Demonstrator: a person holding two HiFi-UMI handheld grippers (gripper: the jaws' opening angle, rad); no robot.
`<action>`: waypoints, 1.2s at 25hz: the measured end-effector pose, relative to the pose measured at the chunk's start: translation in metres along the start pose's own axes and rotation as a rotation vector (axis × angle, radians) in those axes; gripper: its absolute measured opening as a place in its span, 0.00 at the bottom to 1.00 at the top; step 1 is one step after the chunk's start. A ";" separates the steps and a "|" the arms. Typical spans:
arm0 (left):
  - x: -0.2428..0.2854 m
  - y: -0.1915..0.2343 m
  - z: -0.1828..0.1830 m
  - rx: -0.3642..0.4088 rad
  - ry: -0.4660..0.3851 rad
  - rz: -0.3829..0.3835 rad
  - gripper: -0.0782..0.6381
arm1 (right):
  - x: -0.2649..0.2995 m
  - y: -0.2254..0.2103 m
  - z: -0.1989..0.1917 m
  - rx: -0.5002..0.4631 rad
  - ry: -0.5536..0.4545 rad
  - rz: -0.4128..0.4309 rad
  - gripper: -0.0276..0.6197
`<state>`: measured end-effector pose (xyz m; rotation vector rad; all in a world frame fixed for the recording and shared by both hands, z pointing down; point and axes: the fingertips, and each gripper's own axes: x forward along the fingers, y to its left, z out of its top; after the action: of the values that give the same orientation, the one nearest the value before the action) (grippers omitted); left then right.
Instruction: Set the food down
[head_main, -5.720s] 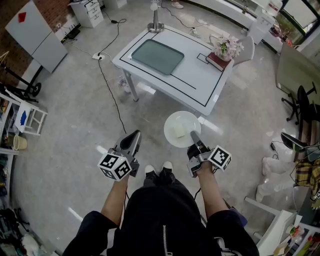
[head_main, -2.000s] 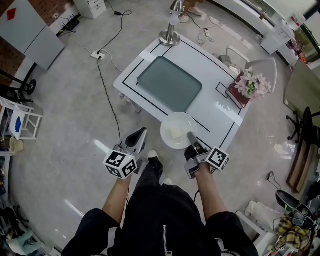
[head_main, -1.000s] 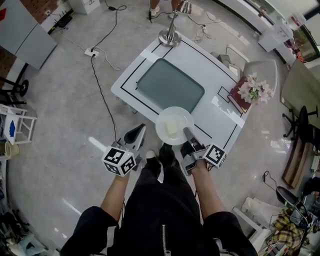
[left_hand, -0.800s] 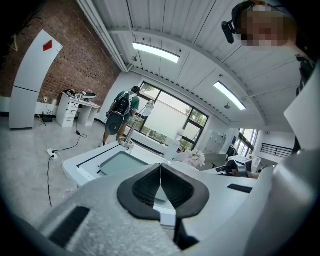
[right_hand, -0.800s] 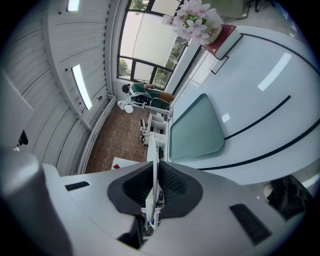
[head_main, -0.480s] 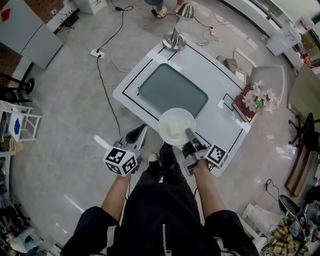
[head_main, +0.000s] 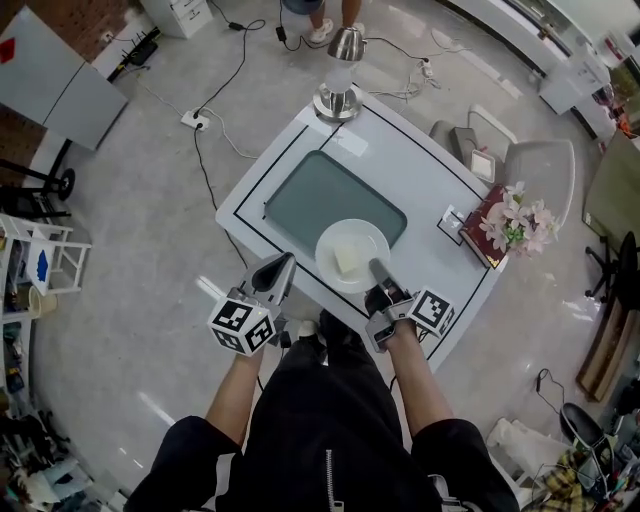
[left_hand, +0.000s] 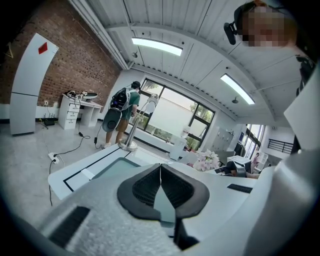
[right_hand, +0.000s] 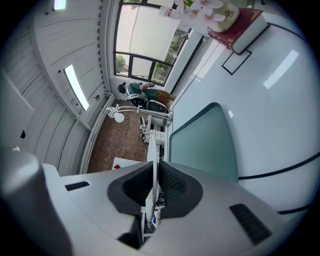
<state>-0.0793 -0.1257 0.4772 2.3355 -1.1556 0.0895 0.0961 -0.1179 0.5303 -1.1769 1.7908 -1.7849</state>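
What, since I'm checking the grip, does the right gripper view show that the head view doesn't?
Only the right gripper view: the right gripper close up, its jaws pinched on the thin rim of the plate, seen edge-on. Only the head view: the pale food lying on that plate, and the left gripper. Both: the white table, green mat, red book and flowers.

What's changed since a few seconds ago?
The person walked up to the table. The plate with the food, earlier out over the floor, now hangs over the table's near side by the green mat. Unchanged: right gripper shut on the plate's rim, left gripper shut, empty.
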 end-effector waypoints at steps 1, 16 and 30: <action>0.006 0.000 0.002 0.001 0.002 0.004 0.12 | 0.002 -0.002 0.005 0.002 0.004 -0.007 0.08; 0.067 0.009 0.007 0.001 0.056 -0.004 0.12 | 0.035 -0.039 0.047 0.023 0.038 -0.058 0.08; 0.077 0.022 0.000 0.015 0.081 -0.038 0.12 | 0.050 -0.073 0.054 0.030 0.023 -0.133 0.08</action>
<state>-0.0470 -0.1924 0.5083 2.3432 -1.0740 0.1781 0.1289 -0.1805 0.6060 -1.2960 1.7288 -1.8983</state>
